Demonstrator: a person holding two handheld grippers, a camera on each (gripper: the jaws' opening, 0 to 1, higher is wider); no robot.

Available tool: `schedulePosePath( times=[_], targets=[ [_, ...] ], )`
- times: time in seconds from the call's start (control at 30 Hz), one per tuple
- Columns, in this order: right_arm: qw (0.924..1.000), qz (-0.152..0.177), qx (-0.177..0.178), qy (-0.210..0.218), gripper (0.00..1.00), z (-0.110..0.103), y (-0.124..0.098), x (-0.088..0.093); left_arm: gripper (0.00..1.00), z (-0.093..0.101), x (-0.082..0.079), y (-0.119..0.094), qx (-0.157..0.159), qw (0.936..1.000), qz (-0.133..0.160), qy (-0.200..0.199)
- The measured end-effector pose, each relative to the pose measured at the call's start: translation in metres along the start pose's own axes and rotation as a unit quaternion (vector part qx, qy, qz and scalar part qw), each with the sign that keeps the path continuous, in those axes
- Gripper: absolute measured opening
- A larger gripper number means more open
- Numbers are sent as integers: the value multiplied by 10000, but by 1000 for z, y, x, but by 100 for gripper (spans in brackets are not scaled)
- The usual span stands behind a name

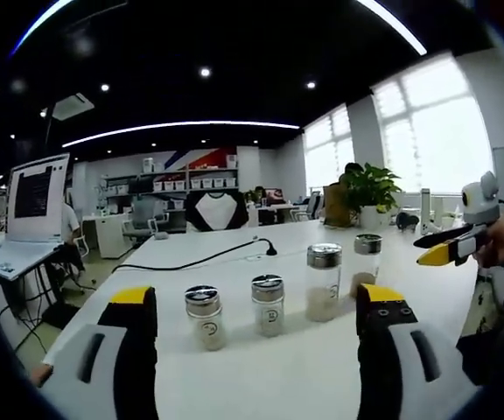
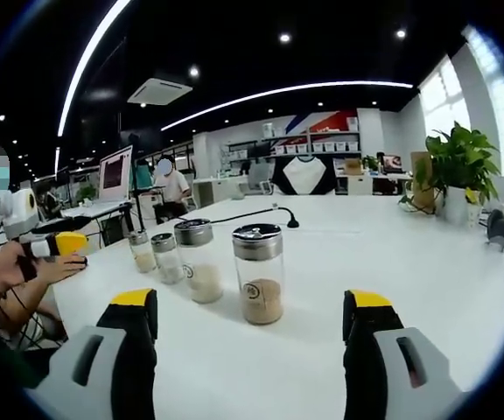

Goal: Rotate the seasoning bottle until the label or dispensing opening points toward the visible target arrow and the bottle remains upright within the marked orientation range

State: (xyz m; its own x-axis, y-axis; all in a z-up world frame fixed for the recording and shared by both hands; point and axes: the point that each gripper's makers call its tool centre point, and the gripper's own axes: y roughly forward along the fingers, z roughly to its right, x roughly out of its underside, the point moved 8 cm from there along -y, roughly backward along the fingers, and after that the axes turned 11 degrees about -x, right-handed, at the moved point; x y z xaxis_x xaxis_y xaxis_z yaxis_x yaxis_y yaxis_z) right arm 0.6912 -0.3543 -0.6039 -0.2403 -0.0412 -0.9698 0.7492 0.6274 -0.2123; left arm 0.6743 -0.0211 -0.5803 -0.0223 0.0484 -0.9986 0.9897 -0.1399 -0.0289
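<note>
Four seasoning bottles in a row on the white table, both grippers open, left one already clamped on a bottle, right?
Not quite. The left gripper holds nothing: in the left gripper view its fingers stand apart, short of the seasoning bottles, touching none. The rest holds: four bottles in a row on the white table, right gripper open too.

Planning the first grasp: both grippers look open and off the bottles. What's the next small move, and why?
Probably ease the right gripper straight forward until its open jaws straddle the nearest seasoning bottle. That bottle stands upright, roughly centred between the jaws, and nothing is gripped yet. The left gripper is also open, short of the row of four bottles on the white table. I can't make out a target arrow.
</note>
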Motion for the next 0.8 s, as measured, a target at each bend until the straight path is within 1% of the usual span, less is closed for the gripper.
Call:
schedulePosePath(
  times=[0.1, 0.33, 0.8],
  targets=[
    [10000, 34, -21, 4, 90, -2, 0, -1, 100, -3, -3, -4, -74, 10000, 42, -16],
    [10000, 58, -24, 2, 91, -4, -4, 0, 100, -3, -10, -8, -74, 9998, 162, -17],
    [10000, 49, 46, 48, 94, -3, -11, 5, 100, 2, -8, -12, -48, 9999, 132, -3]
  ],
)
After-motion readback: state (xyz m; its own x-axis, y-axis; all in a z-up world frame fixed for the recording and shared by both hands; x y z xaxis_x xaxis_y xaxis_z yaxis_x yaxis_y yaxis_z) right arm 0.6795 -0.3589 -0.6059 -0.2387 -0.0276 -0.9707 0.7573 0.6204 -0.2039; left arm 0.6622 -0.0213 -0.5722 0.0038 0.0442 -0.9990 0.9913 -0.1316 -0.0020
